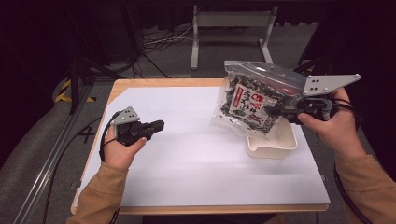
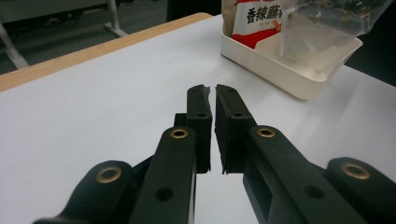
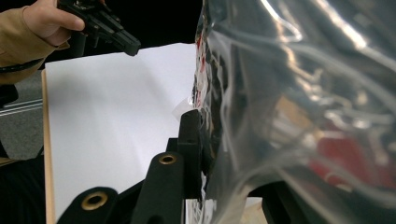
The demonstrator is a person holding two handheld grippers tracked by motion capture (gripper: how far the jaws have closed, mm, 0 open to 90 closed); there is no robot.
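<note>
Right hand-held gripper [image 1: 275, 111] seemingly clamps the clear snack bag [image 1: 252, 100]; left [image 1: 159, 126] nearly closed, empty.

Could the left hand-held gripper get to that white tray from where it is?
Probably yes. The left hand-held gripper hangs over bare white paper with nothing between it and the white tray. The plastic bag, held by the right hand-held gripper, overhangs part of the tray.

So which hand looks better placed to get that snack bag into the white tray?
The right. Its gripper already clamps the snack bag just above the white tray. The left gripper holds nothing, jaws nearly closed, well off to the side.
</note>
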